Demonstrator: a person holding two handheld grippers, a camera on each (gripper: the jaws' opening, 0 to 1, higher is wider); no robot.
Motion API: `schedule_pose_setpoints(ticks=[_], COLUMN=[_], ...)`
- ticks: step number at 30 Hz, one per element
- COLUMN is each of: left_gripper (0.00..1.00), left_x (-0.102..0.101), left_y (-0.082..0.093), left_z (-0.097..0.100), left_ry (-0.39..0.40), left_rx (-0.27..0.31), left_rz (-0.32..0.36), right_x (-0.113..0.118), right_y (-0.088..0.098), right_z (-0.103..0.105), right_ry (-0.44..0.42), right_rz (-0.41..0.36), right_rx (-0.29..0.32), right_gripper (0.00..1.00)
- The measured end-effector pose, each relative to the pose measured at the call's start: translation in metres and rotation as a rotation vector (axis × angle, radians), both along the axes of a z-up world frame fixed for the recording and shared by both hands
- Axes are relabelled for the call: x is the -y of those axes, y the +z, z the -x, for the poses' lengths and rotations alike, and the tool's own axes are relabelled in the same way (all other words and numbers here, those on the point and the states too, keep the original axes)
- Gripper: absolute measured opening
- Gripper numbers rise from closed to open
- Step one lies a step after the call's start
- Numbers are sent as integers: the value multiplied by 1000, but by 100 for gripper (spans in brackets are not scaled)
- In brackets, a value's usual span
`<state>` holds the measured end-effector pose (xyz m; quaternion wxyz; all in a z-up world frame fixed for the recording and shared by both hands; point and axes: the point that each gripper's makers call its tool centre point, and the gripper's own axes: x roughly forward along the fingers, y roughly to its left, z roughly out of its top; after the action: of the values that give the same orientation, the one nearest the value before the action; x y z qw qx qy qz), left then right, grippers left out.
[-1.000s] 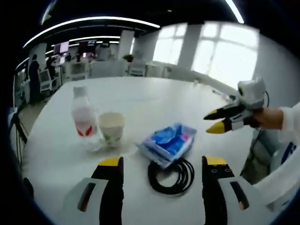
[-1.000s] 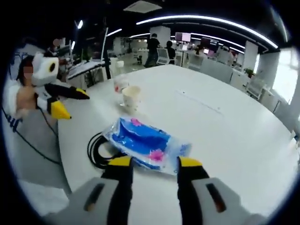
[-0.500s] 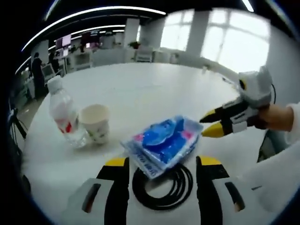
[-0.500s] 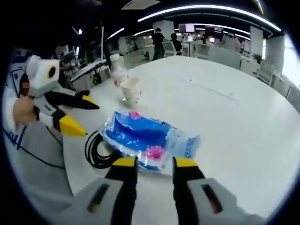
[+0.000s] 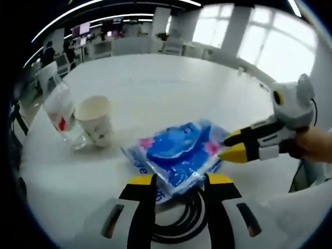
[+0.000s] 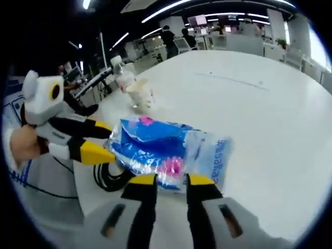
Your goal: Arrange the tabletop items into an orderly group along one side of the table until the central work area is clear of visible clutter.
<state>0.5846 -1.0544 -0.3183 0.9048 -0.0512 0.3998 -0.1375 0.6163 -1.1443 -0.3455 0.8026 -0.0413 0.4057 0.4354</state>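
Observation:
A blue and pink tissue packet (image 5: 179,153) lies on the white table (image 5: 155,88), partly over a black cable coil (image 5: 184,220). My left gripper (image 5: 180,180) stands open, its jaws narrowed around the packet's near corner and the coil. My right gripper (image 5: 230,146) comes in from the right with its tips at the packet's far edge. In the right gripper view the packet (image 6: 155,148) fills the middle and its near edge sits between my right gripper's (image 6: 170,180) close-set jaws, shut on it. The left gripper (image 6: 104,141) flanks the packet's left end.
A paper cup (image 5: 96,118) and a clear water bottle (image 5: 61,111) with a red label stand together to the left of the packet; the cup (image 6: 141,93) and the bottle (image 6: 122,77) sit beyond it. The table edge (image 6: 83,181) runs near the coil (image 6: 111,176). Desks and people fill the background.
Both cameras have closed in on the packet. The jaws of both grippers have narrowed, the right pair onto the packet's edge. The cup and bottle have stayed in place.

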Motion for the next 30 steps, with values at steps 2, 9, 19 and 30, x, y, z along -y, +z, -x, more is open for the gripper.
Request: schedule_pose_setpoints(ticks=[2,9,19,30], left_gripper=[32,5,0,0], left_x=[0,-9,6,63], left_y=[-4,-7,2,9], left_z=[2,5,-9,-36], left_ry=[8,56,81,-11], left_rx=[-21,-42,-5,20], left_rz=[16,29,46,62], right_x=[1,7,23,80], right_y=[-3,0,17,27], right_z=[0,-7,-15,-36], right_ry=[-18,-69,-107,-192], right_rz=[-1,-38,-99,-107], right_rx=[-21,-31,-16,13], right_gripper=[16,2,0,0])
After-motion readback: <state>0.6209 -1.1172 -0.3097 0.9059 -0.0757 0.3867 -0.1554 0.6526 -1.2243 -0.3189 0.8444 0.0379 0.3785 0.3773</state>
